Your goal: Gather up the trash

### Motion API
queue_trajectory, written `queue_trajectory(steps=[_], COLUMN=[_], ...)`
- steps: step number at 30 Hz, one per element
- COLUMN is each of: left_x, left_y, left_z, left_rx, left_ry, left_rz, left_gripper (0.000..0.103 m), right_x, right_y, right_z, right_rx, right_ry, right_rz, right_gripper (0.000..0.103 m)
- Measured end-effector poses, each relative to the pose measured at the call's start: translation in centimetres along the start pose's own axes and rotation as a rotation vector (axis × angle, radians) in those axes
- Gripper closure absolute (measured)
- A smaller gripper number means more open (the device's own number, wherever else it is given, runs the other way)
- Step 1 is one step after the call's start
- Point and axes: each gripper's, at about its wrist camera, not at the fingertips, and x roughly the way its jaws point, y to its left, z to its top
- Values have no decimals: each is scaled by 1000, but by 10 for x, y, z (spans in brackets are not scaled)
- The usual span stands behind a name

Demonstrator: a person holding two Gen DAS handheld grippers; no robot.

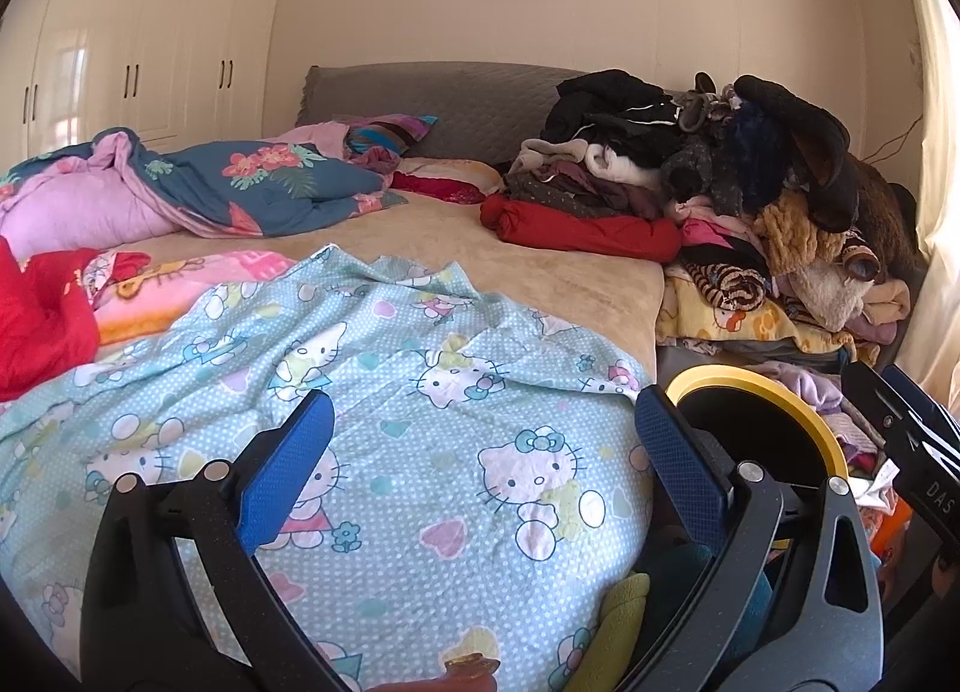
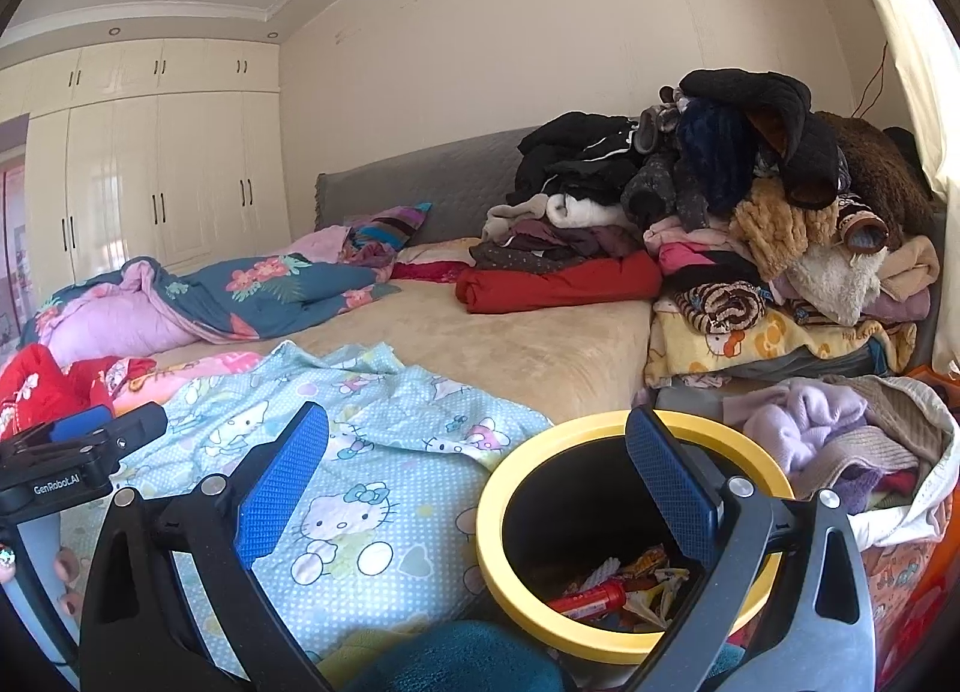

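At five o'clock of the right wrist view, the yellow-rimmed bin [image 2: 630, 542] is sitting beside the bed [image 2: 480, 344], wrappers inside. Both the right tongs [image 2: 477, 488] and left tongs [image 1: 483, 470] are gaping empty; I'd be scanning the kitty quilt [image 1: 420, 452] slowly. A clothes pile [image 2: 720, 212] is looming at two o'clock.

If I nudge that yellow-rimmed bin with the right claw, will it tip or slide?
The yellow-rimmed bin looks light: only a few wrappers lie at its bottom, so it would likely slide or tip easily. Soft fabric crowds its base, which may snag it.
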Motion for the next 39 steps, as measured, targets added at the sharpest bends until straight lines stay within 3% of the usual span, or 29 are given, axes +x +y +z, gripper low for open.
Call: queue_trajectory(steps=[39], left_x=[-2], left_y=[-5], left_z=[0], left_rx=[-5], left_ry=[-11], left_rz=[-2], left_gripper=[11], right_x=[-2], right_y=[3], right_z=[-1], right_rx=[2], right_ry=[-14], right_rz=[-6], right_gripper=[6])
